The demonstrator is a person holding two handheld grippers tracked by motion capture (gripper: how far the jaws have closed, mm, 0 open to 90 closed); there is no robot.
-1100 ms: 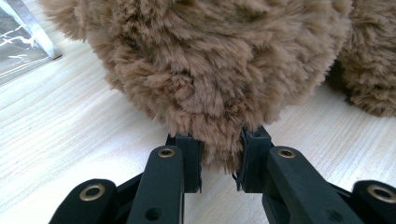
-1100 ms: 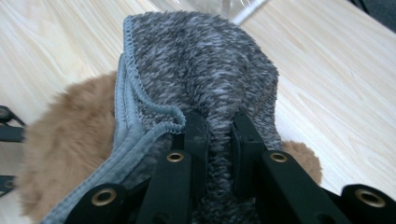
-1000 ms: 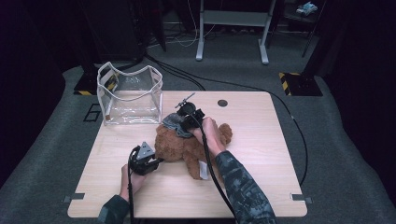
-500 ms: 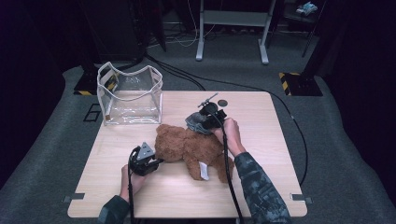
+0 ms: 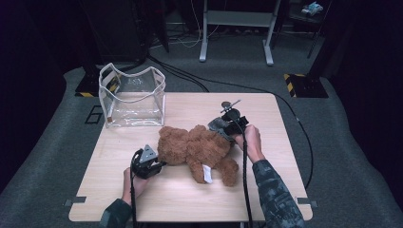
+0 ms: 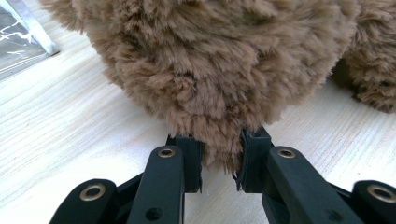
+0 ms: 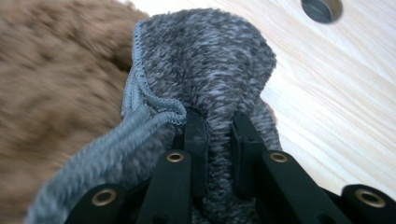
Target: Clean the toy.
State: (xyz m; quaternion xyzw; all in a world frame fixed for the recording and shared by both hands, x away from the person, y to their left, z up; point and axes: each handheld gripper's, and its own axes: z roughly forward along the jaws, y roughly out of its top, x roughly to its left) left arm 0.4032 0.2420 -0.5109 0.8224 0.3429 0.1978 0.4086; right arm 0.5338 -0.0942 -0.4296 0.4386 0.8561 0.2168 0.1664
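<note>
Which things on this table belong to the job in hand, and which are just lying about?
In the job:
- brown teddy bear, pinched by the left gripper
- grey knitted garment, pinched by the right gripper at the bear's far end

Lying about:
- clear plastic bag, standing open at the table's far left corner
- round cable hole in the table

A pale wooden table [image 5: 266, 199] stands on grey carpet [image 5: 361, 156], dark room behind.
</note>
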